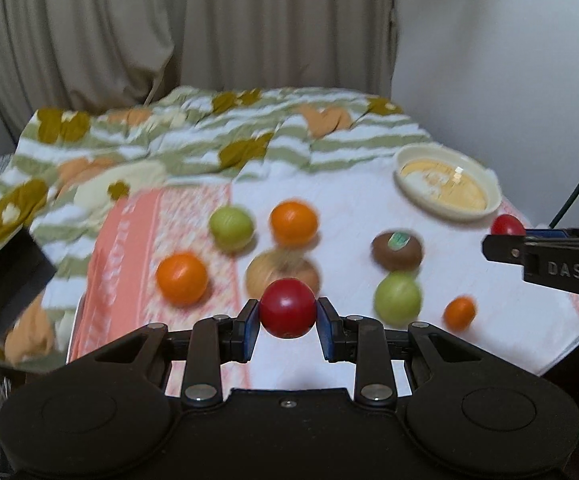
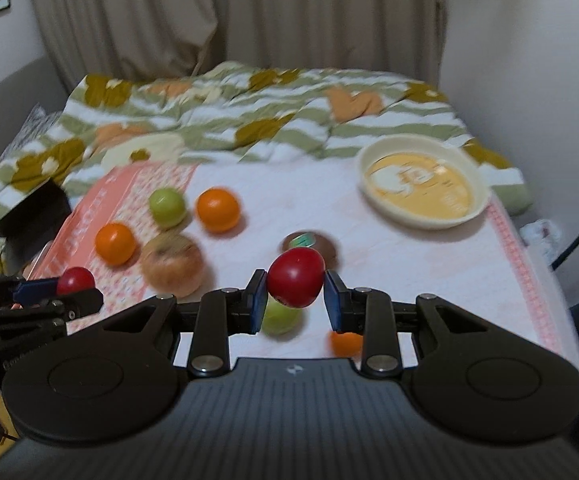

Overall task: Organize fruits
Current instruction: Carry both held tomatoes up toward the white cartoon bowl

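Evidently both grippers, left (image 1: 288, 314) and right (image 2: 295, 286), pinch a red fruit (image 1: 288, 307) between their fingers, lifted clear for carrying toward the bowl (image 2: 475, 176) beyond the right fingers.

Open cloth runs between the kiwi (image 2: 308, 245) and the far-right bowl (image 2: 423, 188) — oranges, green fruit crowd the left.

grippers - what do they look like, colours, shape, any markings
Both are matte black: the left gripper and the right gripper each have two round housings, silver pivot bolts on linked arms, and blue pads on the fingers. The right one's side reads "DAS". No sleeves or hands show.
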Demonstrator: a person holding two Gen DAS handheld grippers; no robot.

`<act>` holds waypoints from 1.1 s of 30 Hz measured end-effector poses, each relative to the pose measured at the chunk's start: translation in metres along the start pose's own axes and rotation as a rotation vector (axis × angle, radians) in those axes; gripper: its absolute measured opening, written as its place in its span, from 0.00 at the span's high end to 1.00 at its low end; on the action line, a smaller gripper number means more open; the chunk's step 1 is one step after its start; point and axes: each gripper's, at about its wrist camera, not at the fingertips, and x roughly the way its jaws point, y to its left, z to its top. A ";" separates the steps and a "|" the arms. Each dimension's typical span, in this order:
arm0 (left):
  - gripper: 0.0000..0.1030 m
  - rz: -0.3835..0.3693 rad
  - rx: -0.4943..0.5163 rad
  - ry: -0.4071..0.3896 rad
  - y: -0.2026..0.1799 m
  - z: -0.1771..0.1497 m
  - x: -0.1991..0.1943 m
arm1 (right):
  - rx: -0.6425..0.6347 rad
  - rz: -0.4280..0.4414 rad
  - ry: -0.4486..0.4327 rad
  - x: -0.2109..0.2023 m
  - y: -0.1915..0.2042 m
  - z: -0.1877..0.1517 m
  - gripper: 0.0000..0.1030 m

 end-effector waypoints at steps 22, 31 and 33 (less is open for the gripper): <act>0.67 0.011 -0.036 -0.070 -0.137 0.135 0.108 | -0.054 0.062 -0.019 0.082 -0.191 0.108 0.56; 0.67 -0.039 0.026 0.020 -0.168 0.175 0.202 | -0.035 0.050 0.041 0.157 -0.231 0.134 0.56; 0.67 -0.056 0.052 0.036 -0.175 0.180 0.221 | -0.024 0.046 0.057 0.172 -0.237 0.137 0.56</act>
